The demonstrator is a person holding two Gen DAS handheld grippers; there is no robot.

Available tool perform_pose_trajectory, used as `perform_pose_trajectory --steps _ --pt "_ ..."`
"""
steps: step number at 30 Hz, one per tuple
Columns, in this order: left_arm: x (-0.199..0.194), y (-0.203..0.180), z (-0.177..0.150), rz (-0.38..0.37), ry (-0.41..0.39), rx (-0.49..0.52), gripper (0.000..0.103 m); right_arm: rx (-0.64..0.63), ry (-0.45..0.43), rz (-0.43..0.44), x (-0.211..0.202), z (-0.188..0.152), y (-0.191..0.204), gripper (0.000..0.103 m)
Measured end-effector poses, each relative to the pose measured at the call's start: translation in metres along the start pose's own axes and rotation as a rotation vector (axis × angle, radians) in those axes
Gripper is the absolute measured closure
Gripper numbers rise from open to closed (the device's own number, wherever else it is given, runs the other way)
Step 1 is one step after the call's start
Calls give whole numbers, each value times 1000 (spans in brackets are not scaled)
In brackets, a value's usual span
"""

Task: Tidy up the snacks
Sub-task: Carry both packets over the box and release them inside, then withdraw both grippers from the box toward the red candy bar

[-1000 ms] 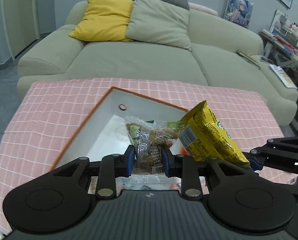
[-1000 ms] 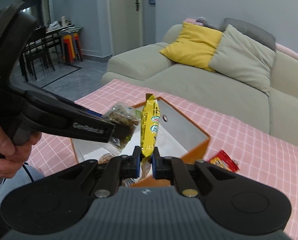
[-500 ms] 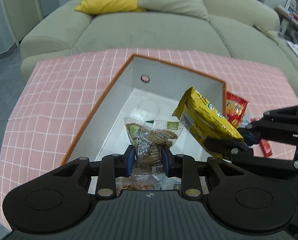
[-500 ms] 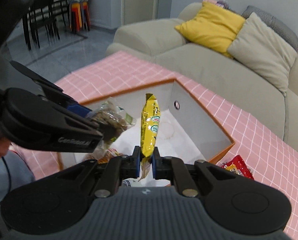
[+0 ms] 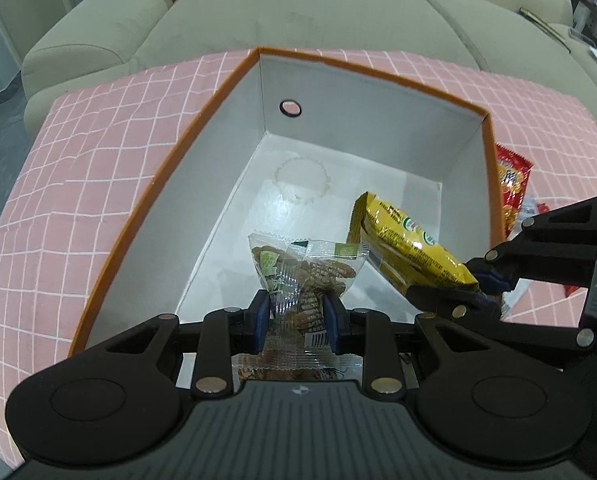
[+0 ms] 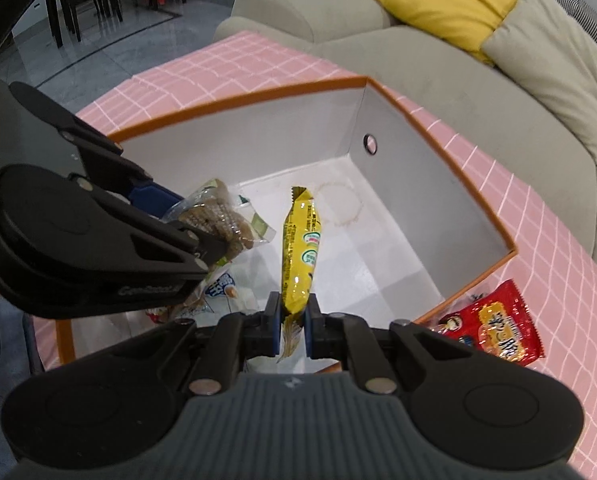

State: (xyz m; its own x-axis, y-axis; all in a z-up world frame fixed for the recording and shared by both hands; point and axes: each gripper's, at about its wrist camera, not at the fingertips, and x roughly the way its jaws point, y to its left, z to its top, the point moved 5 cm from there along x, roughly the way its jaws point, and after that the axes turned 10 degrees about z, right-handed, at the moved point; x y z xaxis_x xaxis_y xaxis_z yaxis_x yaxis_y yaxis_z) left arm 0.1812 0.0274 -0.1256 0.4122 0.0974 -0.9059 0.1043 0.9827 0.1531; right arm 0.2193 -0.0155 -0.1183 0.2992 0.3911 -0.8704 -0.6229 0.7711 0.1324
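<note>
both tongs grip snacks over the box (image 5: 378,128): left tongs (image 5: 298,314) a clear packet (image 5: 306,268), right tongs (image 6: 292,322) a yellow packet (image 6: 300,248); only the right view shows loose snacks (image 6: 222,292) beneath.

Left claw (image 5: 297,318), right claw (image 6: 291,330): black plastic, blue pads, silver screws, ribbed grey housing.
</note>
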Motion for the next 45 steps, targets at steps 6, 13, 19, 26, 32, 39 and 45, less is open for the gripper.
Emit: perform_pose_trajectory --steps 6,13,19,26,32,39,45 --pt "13 -3 1 10 25 20 71 -7 36 21 16 1 -5 97" --pt "24 -4 3 17 50 22 69 -21 56 23 20 -1 -4 96" --pt "23 0 4 27 44 2 61 -43 68 23 17 2 0 75" --pt "3 8 4 17 9 -18 40 -55 55 -11 -2 6 4 43" --pt "-27 11 2 -2 -56 -31 31 -21 16 -15 -31 6 3 29" --pt "-65 10 0 -22 -146 -59 30 24 -74 -37 -71 0 4 25" --pt "-97 3 -4 -43 -234 -102 30 82 -177 -65 -106 -10 7 25"
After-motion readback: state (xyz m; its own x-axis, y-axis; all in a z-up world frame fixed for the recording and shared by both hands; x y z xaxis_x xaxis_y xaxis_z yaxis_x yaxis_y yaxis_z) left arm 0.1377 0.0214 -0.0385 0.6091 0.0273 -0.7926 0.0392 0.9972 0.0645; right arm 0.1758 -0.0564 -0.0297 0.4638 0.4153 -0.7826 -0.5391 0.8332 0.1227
